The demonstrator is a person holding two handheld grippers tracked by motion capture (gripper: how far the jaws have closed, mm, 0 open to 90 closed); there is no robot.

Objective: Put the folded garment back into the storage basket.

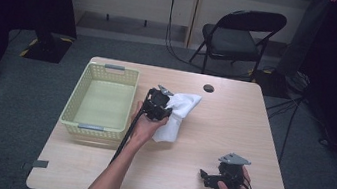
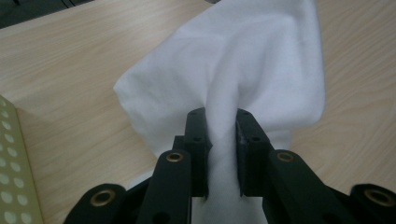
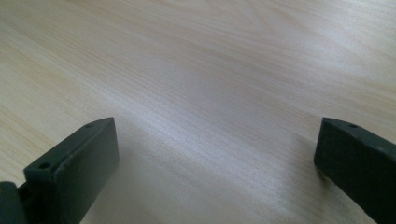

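The left gripper [image 1: 159, 104] is clamped on the white cloth [image 1: 177, 113], its fingers [image 2: 198, 140] pinching a bunched fold between them in the left gripper view; the fold runs down behind the fingers there and its lower end is cut off by the bottom edge of that view; the cloth's top is likewise cut off at the upper edge. In the high view the cloth lies on the table [image 1: 232, 129] just beside the pale yellow basket [image 1: 100, 102], its left part hidden behind the gripper and the left hand [image 1: 146, 126]; whether the pinched part is lifted clear of the wood cannot be told. The right gripper [image 1: 212, 178] sits low near the table's front edge, well apart from the cloth; its fingers [image 3: 74, 172] stand wide open with bare wood between them, both cropped by the frame. A small dark round spot [image 1: 209, 88] near the table's far edge is too small to identify; no writing or label is readable anywhere.
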